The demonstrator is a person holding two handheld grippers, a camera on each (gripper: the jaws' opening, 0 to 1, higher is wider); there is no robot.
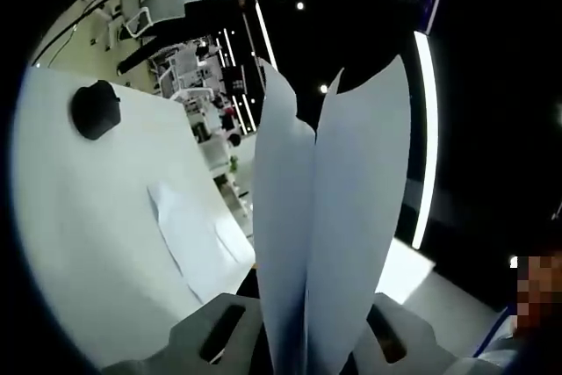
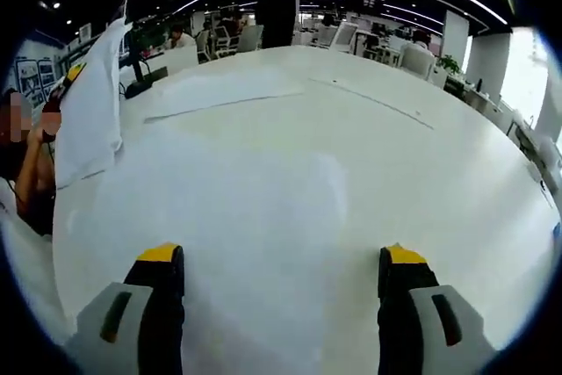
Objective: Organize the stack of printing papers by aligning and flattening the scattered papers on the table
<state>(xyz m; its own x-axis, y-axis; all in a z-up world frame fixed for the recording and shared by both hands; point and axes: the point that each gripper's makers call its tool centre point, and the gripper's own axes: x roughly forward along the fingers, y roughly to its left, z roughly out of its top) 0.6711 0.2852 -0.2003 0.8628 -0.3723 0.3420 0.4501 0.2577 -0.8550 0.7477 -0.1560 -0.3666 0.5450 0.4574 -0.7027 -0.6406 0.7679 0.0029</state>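
Risk first: could slip or crease. Held upright in the left gripper [image 1: 303, 340], clamped between jaws pressed together on the sheets of paper [image 1: 329, 217], with the two tall flaps fanning apart above the grip and nothing supporting their tops. Any quick swing or tilt likely to fold them over, bend a corner, or let one sheet slide out of the pinch (thin paper, a narrow grip at one edge only).

Second risk: misalignment on landing. Set down crooked onto the loose sheet [image 1: 198, 239] lying flat on the white table [image 1: 79, 243], edges probably left askew rather than squared.

Third: a small black object [image 1: 95, 110] resting far on the table, well apart from the loose sheet, unlikely to interfere.

Right gripper [image 2: 281, 283] low over the table with jaws wide apart and nothing between them. Faint flat sheets [image 2: 224, 94] farther across the table ahead of it, well apart from the jaws. Held paper visible at the left, raised above the table edge beside the person.
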